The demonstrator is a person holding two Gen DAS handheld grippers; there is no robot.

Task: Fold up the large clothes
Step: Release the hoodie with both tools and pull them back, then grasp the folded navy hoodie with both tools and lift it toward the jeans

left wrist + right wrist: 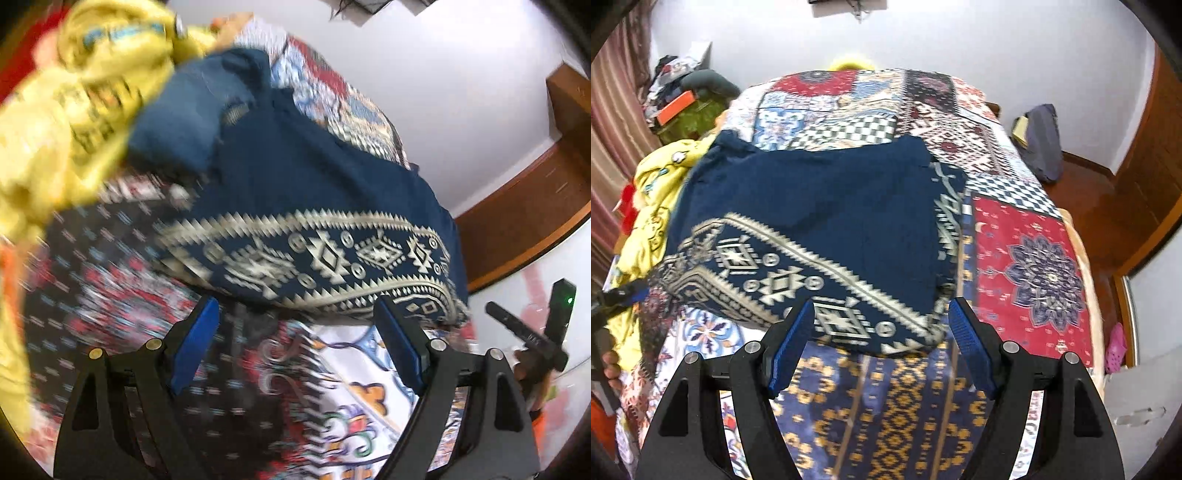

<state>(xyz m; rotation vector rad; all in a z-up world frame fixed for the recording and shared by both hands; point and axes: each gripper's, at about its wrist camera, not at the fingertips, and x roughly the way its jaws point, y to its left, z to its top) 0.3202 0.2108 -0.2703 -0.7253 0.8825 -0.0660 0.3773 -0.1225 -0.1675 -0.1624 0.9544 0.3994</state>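
Note:
A large navy garment (820,206) with a cream geometric border lies partly folded on the patchwork bedspread (1027,251); in the left wrist view the same garment (306,184) fills the middle. My left gripper (297,314) is open just short of the garment's patterned hem, with nothing between its blue pads. My right gripper (882,314) hangs open above the garment's near edge, its blue pads apart and not touching the cloth. The left gripper's tip (624,295) shows at the far left of the right wrist view.
A heap of yellow clothes (66,110) lies beside the navy garment, also yellow clothes (653,206) at the bed's left side. A cluttered shelf (679,99) stands back left. A grey bag (1043,140) sits on the wooden floor at the right.

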